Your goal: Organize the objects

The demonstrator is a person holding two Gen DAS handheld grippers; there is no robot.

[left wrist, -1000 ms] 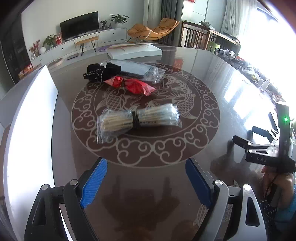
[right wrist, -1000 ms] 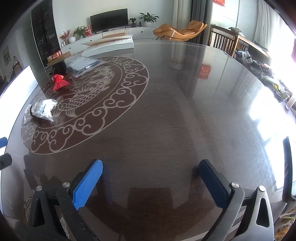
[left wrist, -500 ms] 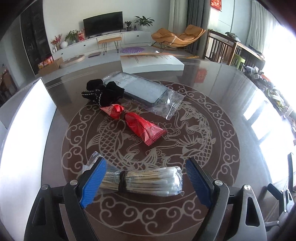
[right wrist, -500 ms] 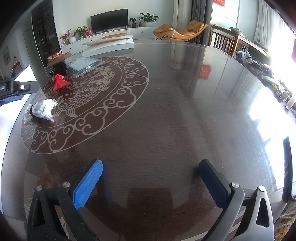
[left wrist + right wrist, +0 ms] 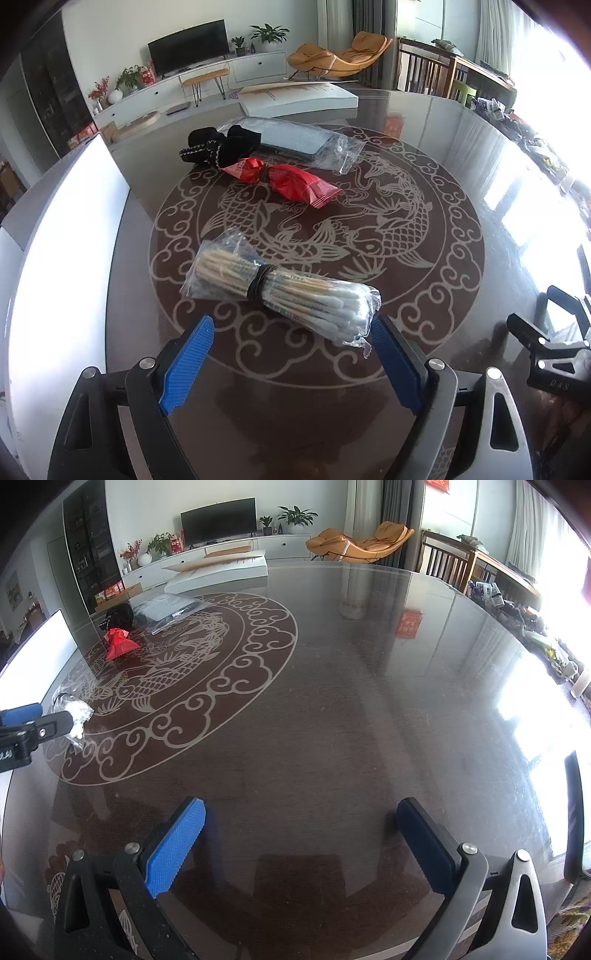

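**Dark patterned table: swab pack now at the left jaws**

Glossy round table [image 5: 461, 166] underfoot. Left gripper [image 5: 291, 363]: spread wide, empty, now lower and nearer than a second ago. Swab bundle [image 5: 280, 286] at 12 o'clock, cotton tips beside the right pad, not pinched. Red packet [image 5: 284, 181], black cloth [image 5: 218, 146], clear pouch [image 5: 295, 142] farther at 12. Right gripper [image 5: 301, 845]: parted, empty, unmoved. Likely pickup ahead.

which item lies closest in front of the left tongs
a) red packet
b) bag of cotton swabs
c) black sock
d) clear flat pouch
b: the bag of cotton swabs lies just ahead of the open left tongs, while the red packet and the rest lie farther up the table.
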